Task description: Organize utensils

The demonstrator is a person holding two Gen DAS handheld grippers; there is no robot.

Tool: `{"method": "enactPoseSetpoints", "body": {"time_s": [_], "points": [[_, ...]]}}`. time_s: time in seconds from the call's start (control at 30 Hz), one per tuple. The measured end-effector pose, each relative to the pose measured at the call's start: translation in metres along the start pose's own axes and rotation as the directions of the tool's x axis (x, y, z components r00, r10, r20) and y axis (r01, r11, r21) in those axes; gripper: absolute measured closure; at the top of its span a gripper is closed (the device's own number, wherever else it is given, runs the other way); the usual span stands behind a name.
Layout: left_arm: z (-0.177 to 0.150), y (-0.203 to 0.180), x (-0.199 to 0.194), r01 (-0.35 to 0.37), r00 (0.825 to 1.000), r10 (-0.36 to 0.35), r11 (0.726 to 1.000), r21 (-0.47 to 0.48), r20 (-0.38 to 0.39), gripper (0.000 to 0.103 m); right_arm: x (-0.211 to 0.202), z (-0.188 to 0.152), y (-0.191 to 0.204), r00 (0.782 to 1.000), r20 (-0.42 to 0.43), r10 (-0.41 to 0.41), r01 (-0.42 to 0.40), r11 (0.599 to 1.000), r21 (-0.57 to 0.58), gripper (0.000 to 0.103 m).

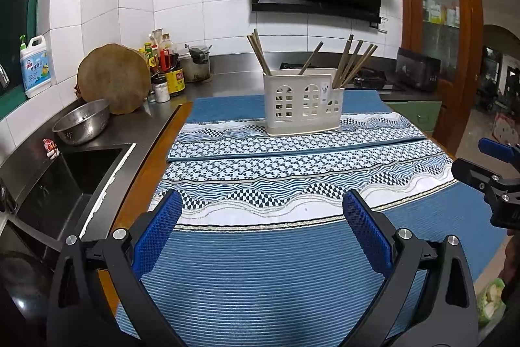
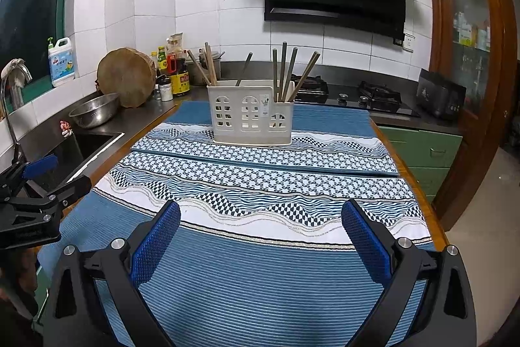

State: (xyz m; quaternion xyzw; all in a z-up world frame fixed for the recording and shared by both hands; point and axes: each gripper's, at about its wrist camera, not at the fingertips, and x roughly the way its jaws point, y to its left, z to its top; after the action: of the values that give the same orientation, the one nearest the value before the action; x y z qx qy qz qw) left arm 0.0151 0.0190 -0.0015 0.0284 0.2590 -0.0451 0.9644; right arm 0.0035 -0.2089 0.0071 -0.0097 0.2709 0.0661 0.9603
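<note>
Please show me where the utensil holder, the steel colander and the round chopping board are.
utensil holder (image 2: 250, 116): right wrist view, front wall.
steel colander (image 1: 81, 122): left wrist view, outer side of the bowl.
round chopping board (image 1: 113, 77): left wrist view, flat face.

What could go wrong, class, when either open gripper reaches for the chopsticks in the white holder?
1. The chopsticks lean at different angles and fan out close together, so a gripper might knock neighbours or catch several at once.
2. The white holder stands free on the patterned mat; a sideways pull may tip or slide it.
3. The left gripper and right gripper could collide.
</note>
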Motion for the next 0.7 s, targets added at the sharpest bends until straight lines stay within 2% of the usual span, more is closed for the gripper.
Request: {"method": "enactPoseSetpoints", "body": {"time_s": [0.7], "points": [[0.0004, -0.0058, -0.0009, -0.003, 1.0, 0.003, 1.0, 0.019, 0.0, 0.005, -0.0017, 0.0019, 0.0033, 1.0, 0.002, 0.002, -0.002, 1.0, -0.004, 0.007]]}}
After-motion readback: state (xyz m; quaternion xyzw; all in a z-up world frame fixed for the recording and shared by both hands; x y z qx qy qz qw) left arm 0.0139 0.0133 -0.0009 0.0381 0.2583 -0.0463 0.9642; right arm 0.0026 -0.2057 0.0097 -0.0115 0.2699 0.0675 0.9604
